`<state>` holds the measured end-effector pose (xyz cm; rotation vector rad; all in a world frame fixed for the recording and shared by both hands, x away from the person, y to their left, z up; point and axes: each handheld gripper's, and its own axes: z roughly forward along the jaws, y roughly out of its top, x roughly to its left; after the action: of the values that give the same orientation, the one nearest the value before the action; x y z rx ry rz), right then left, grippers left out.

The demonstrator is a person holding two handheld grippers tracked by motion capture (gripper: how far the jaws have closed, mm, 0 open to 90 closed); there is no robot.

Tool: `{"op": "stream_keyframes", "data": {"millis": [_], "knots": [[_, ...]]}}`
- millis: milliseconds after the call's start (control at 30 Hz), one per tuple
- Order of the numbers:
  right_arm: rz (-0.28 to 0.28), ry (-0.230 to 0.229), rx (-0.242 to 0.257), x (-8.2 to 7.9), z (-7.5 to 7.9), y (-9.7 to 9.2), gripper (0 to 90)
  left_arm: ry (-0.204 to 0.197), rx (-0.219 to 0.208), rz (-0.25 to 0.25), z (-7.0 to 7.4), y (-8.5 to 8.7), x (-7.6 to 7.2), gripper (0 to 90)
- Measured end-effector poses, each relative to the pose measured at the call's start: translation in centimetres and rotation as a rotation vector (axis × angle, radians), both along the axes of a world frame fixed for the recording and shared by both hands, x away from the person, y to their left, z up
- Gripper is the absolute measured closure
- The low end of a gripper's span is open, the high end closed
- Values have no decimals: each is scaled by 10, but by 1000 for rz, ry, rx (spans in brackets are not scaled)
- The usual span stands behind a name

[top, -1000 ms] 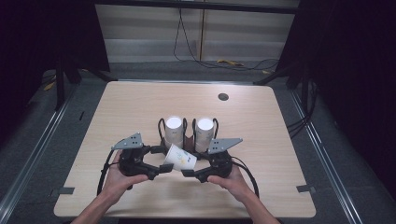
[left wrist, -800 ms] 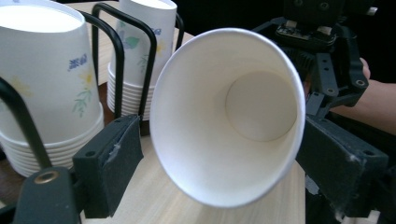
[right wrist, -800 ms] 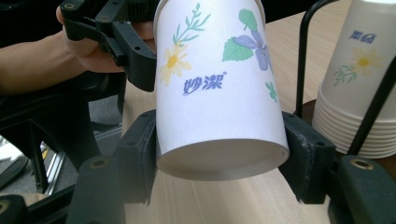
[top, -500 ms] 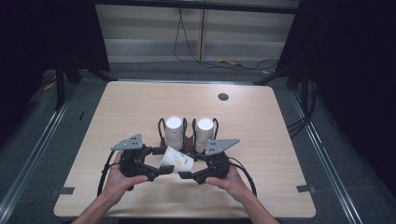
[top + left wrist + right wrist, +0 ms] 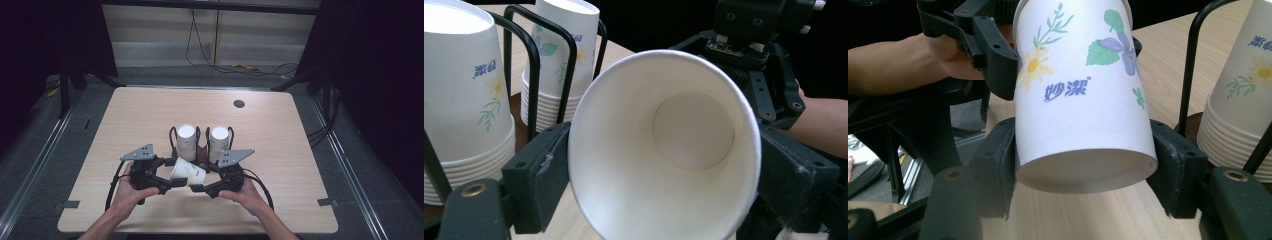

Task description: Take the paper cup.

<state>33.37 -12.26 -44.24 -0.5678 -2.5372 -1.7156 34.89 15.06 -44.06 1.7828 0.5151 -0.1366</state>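
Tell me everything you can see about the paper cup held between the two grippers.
The cup is white paper, printed with flowers, leaves and blue characters; inside it is plain and empty. It lies on its side above the table, in front of the cup rack. The left gripper clamps its wide rim, the right gripper its narrow base end. Nothing else touches it.
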Motion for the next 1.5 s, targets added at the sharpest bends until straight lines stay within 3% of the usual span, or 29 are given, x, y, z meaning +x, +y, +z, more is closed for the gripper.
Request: {"op": "stream_keyframes", "data": {"millis": [200,300,633,1067,1500], "knots": [[2,-13,-12,0,0,0,371,-2,1,1,0,-1,0,154],[4,-15,-18,-1,0,1,370,-27,7,-1,0,0,-2,167],[1,34,-54,2,-3,3,323,-45,-5,-28,2,3,-3,249],[-21,51,-86,4,-6,5,233,-52,16,-55,4,-1,-3,287],[-66,67,-114,7,-8,1,167,-58,36,6,5,12,0,268]]}}
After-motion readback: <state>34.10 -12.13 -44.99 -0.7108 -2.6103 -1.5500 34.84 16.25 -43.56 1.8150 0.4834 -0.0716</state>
